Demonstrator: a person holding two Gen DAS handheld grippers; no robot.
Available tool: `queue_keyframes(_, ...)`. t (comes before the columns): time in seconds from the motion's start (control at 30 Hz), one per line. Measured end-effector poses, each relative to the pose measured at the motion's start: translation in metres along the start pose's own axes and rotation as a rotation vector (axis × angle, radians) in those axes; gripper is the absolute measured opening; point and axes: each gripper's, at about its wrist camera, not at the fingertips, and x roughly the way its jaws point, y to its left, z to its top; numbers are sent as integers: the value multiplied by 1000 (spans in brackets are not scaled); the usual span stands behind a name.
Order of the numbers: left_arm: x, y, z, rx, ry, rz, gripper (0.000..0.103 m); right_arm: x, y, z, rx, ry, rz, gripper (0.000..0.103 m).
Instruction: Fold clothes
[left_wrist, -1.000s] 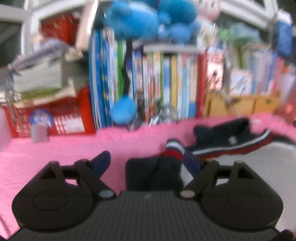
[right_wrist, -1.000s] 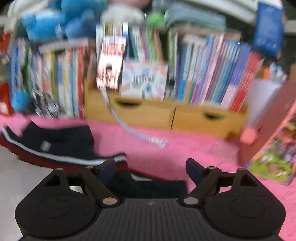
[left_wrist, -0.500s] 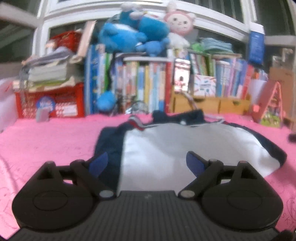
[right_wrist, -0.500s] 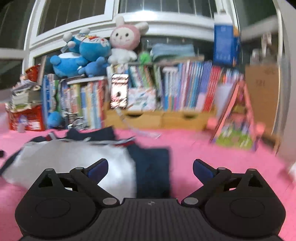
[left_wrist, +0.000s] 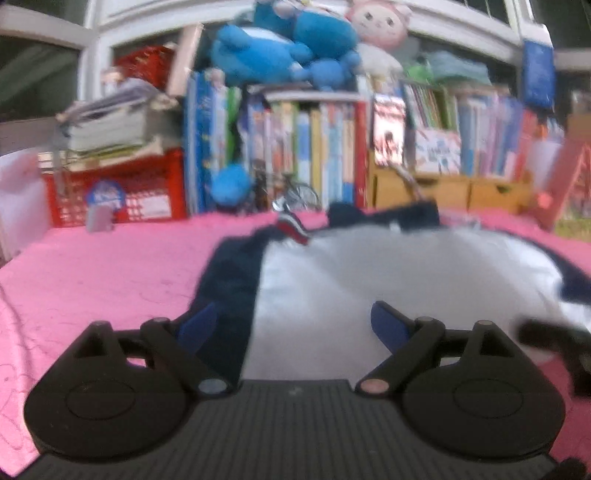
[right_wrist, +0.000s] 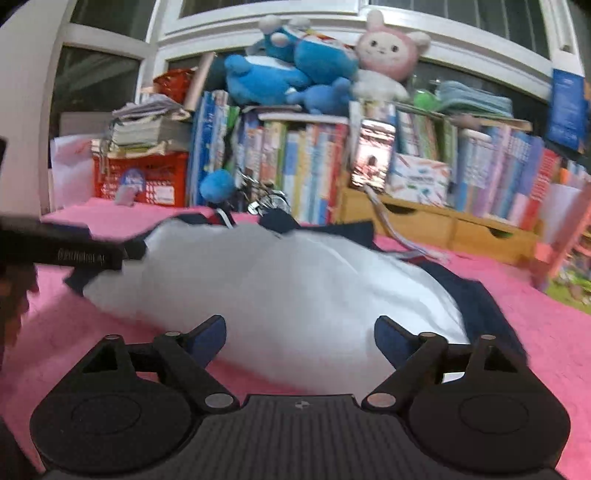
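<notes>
Shirt (left_wrist: 388, 280), white with navy sleeves: flat on pink blanket (left_wrist: 110, 266). Left gripper (left_wrist: 291, 325) and right gripper (right_wrist: 299, 336): jaws wide apart, empty. Red crate (right_wrist: 147, 181): papers stacked on top; contents unclear.

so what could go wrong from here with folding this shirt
The white and navy shirt lies puffed up, not flat, on the pink cloth, so a fold now may trap wrinkles. A cable from the propped phone trails beside the collar end and could snag. Both the left gripper and right gripper are open and empty, and motion blur may spoil the aim.
</notes>
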Motion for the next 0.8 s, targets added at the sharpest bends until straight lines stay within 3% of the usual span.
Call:
queue_keyframes(0.1, 15, 1, 1, 15, 90, 7, 92, 29, -1, 6, 29, 88, 34, 68)
queue_keyframes(0.2, 32, 6, 0, 92, 194, 37, 93, 59, -2, 11, 53, 178, 61, 64)
queue_keyframes(0.37, 26, 27, -10, 198, 166, 81, 94, 54, -36, 5, -64, 203, -106, 64)
queue_keyframes(0.53, 20, 56, -13, 179, 177, 89, 95, 30, -89, -3, -114, 221, -308, 64)
queue_keyframes(0.63, 16, 58, -13, 226, 163, 105, 97, 21, -119, -15, -187, 232, -464, 65)
queue_keyframes(0.67, 16, 57, -13, 259, 156, 138, 97, 17, -129, -18, -182, 236, -483, 65)
queue_keyframes(0.77, 10, 57, -14, 339, 137, 262, 96, 11, -149, -22, -89, 238, -431, 65)
queue_keyframes(0.8, 4, 58, -14, 333, 129, 267, 93, 12, -147, -22, -92, 237, -434, 65)
